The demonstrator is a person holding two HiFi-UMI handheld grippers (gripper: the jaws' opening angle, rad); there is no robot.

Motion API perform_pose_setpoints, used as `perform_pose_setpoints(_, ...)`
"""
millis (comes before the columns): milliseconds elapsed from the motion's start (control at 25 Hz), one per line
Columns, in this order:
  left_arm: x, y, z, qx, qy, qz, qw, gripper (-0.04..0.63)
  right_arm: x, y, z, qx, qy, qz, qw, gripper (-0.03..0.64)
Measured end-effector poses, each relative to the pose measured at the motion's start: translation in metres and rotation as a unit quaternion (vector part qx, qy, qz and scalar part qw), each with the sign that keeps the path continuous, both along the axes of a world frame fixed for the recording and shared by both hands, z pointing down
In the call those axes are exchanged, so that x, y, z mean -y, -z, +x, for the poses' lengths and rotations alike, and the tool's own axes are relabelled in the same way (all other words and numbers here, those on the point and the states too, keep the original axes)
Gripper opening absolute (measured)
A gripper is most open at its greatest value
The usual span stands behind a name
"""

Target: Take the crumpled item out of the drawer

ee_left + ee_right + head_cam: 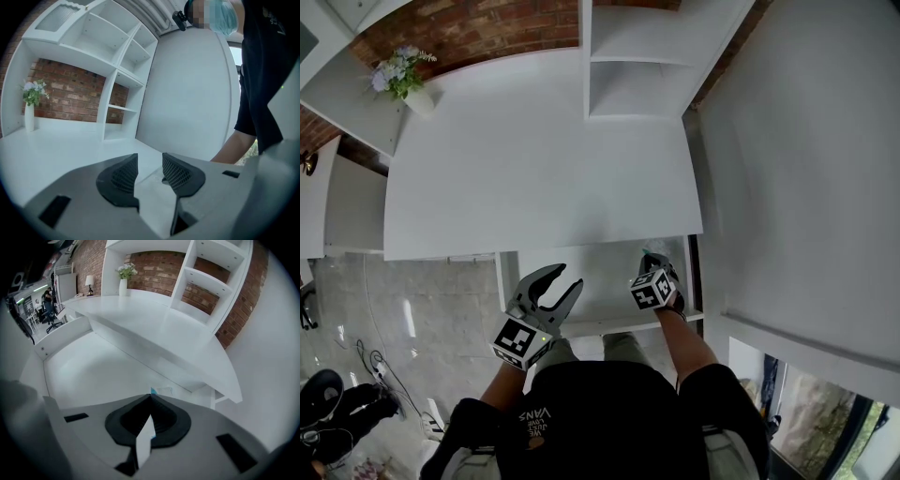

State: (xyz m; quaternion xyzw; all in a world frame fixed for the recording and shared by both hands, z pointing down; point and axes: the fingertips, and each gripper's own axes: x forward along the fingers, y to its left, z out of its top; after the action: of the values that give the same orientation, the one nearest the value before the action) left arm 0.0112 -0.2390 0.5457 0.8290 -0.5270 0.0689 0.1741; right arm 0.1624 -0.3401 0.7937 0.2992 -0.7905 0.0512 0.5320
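crumpled item [653, 254] sits pinched in the right gripper [658, 267], whose jaws are fully closed on it. in the right gripper view it shows as a thin white strip [146, 439] squeezed between the dark pads, with a small pale, bluish bit poking out past the tips of the right gripper [150, 399]. from the head view it is a small pale wad at the gripper's tip, over the back right part of the open drawer [508, 272], close under the desk's front edge. whether it touches the drawer floor i cannot tell.

the left gripper [565, 279] hovers over the front left of the drawer, well apart from the right one. its jaws stand apart with nothing between them, and the left gripper view shows only white surface through the gap in the left gripper [149, 164]. the person's bare forearm [234, 147] shows at the right of that view.

the drawer's white floor [93, 376] looks bare apart from the item. beyond it lies the white desk top [544, 169], with white shelves [633, 56] at its back right. a white vase of flowers [403, 80] stands at the back left corner, against a brick wall [478, 28].
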Motion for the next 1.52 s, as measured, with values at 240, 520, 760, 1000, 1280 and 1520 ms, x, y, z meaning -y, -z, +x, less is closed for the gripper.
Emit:
perform_pose_setpoints(240,0.004,0.011,0.004,-0.002,-0.029,0.013,0.9995,0.144,-0.008,0.038,0.002,0.037,-0.03,0.015,0.999,0.0)
perform_pose_setpoints(520,0.005,0.022,0.002,-0.003,-0.057,0.026,0.998,0.144,-0.02,0.087,0.004,0.099,-0.098,0.038,0.99,0.0)
perform_pose_setpoints(760,0.001,0.036,0.004,-0.003,-0.085,0.038,0.9957,0.144,-0.035,0.145,0.002,0.165,-0.149,0.074,0.972,0.0)
perform_pose_setpoints(1000,-0.005,0.046,0.004,0.001,-0.107,0.051,0.9929,0.144,-0.05,0.197,-0.004,0.217,-0.171,0.111,0.955,0.0)
perform_pose_setpoints(1280,-0.016,0.056,0.003,0.008,-0.133,0.068,0.9888,0.137,-0.072,0.262,-0.004,0.272,-0.184,0.162,0.93,0.0)
perform_pose_setpoints(1520,-0.024,0.071,0.007,0.011,-0.157,0.089,0.9835,0.111,-0.093,0.314,0.0,0.315,-0.192,0.205,0.907,0.0)
